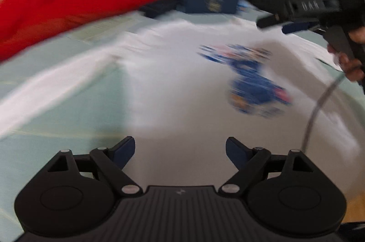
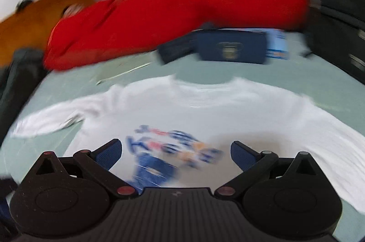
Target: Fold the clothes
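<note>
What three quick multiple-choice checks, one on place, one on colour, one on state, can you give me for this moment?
1. Where does the red garment lie?
A. beyond the white shirt
B. on top of the shirt
C. between the fingers

2. What is the main colour of the print on the white shirt?
A. green
B. blue
C. black

3. How is the right gripper?
A. shut on the shirt
B. shut on nothing
C. open

Key: 1 A, it lies past the shirt's collar; 2 B, the print is mostly blue; 3 C, its fingers stand apart with nothing held.
</note>
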`<action>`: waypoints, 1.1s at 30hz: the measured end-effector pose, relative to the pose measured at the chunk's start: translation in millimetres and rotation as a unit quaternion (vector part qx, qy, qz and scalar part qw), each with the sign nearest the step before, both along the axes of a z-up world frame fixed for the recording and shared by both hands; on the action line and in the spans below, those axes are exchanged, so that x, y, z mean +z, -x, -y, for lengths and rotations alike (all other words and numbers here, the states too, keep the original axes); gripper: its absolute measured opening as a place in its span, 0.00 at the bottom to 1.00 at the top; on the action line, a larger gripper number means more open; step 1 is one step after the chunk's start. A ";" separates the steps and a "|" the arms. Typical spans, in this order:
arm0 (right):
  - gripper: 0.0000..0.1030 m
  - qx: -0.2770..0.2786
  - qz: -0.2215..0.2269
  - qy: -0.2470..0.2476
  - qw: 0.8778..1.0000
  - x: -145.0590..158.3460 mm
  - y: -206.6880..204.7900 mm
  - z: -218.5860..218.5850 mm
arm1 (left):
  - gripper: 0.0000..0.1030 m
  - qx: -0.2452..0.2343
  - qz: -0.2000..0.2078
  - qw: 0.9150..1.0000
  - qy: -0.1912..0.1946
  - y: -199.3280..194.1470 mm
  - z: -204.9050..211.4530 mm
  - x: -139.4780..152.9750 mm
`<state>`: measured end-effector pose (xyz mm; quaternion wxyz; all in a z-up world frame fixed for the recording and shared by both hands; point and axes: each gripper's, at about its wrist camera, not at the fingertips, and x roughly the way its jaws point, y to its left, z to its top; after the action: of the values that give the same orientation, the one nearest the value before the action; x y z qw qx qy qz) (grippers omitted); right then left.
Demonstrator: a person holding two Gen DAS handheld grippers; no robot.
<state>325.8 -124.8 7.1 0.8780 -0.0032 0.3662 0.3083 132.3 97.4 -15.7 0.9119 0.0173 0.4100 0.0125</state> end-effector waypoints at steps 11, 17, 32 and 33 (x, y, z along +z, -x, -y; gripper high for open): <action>1.00 0.099 0.013 0.078 0.992 -24.1 -61.7 -215.0 | 0.84 0.086 0.017 0.996 -0.034 15.8 -78.2 11.7; 1.00 0.113 -0.019 0.111 0.987 -69.9 -52.4 -231.3 | 0.84 0.084 0.015 0.996 -0.041 21.8 -84.5 0.8; 1.00 0.201 0.034 0.009 0.979 -43.9 -15.4 -230.7 | 0.84 0.087 0.030 0.995 -0.049 30.1 -98.9 4.4; 1.00 0.210 0.030 0.012 0.977 -49.3 -13.6 -236.8 | 0.84 0.089 0.029 0.995 -0.047 30.7 -101.0 3.7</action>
<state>339.4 112.0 -42.2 0.8040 -0.1003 0.3343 0.4815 101.6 198.4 -12.0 0.9167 0.0234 0.3825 0.1131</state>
